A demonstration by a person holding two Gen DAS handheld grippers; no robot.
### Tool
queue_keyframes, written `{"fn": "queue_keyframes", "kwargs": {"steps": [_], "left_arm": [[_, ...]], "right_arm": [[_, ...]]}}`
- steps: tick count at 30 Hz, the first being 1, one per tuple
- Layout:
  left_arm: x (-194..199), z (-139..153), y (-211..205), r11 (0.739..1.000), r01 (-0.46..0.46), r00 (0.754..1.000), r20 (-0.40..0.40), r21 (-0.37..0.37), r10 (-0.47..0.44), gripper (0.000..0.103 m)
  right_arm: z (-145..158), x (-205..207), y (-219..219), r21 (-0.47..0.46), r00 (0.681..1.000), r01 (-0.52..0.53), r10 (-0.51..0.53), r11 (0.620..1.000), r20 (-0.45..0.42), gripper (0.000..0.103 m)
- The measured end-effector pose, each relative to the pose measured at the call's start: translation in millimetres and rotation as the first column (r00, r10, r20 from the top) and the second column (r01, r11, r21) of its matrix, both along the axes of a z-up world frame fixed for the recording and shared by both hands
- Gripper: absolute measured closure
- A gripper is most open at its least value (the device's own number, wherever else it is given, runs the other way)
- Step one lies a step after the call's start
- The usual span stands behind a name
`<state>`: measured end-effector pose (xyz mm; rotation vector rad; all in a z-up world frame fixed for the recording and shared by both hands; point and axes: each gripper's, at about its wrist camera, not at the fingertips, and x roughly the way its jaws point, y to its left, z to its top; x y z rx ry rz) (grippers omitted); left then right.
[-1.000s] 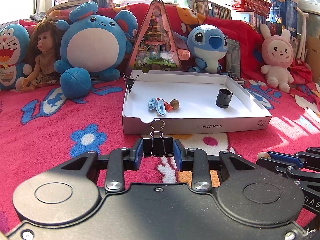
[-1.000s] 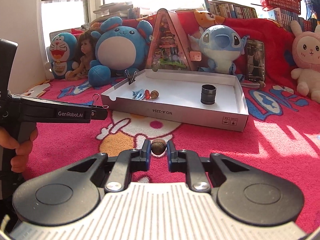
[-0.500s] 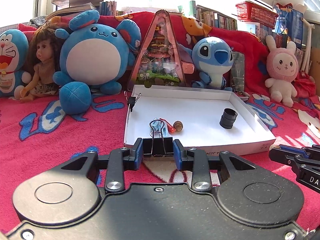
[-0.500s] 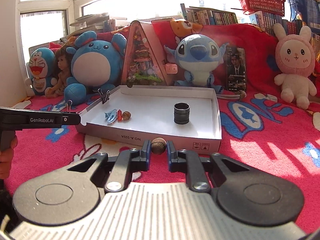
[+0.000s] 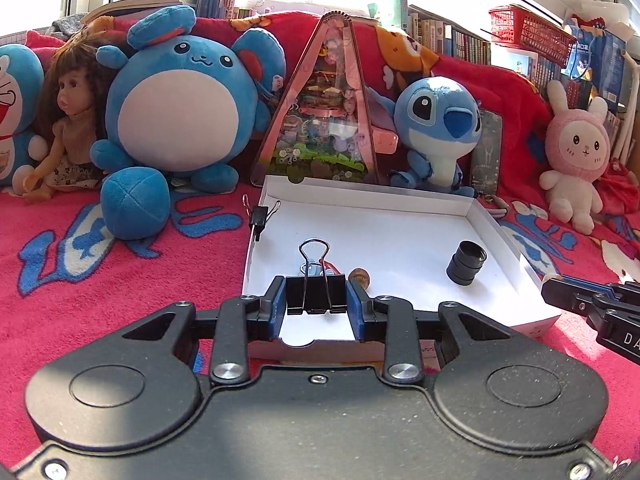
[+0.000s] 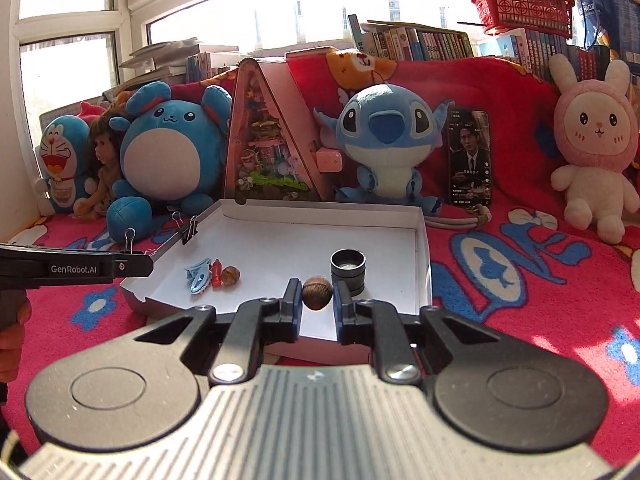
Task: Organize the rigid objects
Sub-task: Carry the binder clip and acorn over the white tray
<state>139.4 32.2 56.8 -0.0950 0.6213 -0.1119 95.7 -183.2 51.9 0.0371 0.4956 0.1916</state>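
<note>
Left gripper [image 5: 316, 300] pinches black binder clip [image 5: 316, 294] by its sides, wire handles up, above near edge of white box [image 5: 494, 226], toward its left corner. Right gripper [image 6: 317, 298] pinches brown nut [image 6: 317, 292] above same near edge, just in front of black cylinder [image 6: 347, 272]. Second clip [image 5: 259, 216] grips left wall. Blue clip [image 6: 198, 278], red piece [image 6: 216, 274], second nut [image 6: 231, 275] lie near left edge. Box rests on red blanket [image 6: 520, 280].

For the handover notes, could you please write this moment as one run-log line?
left gripper: shut on binder clip | right gripper: shut on walnut | both over white tray front edge | nothing released yet
</note>
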Motion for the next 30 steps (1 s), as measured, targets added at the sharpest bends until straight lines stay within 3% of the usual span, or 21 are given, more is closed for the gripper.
{"fn": "queue_keyframes", "kwargs": {"steps": [21, 30], "left_arm": [[111, 0, -16, 1.000, 0.006, 0.989, -0.148, 0.020, -0.003, 0.073], [126, -17, -22, 0.999, -0.004, 0.983, -0.184, 0.040, 0.011, 0.073]], "right_arm": [[15, 77, -9, 0.077, 0.996, 0.054, -0.048, 0.996, -0.078, 0.083], [6, 104, -15, 0.114, 0.984, 0.095, -0.076, 0.989, -0.162, 0.083]]}}
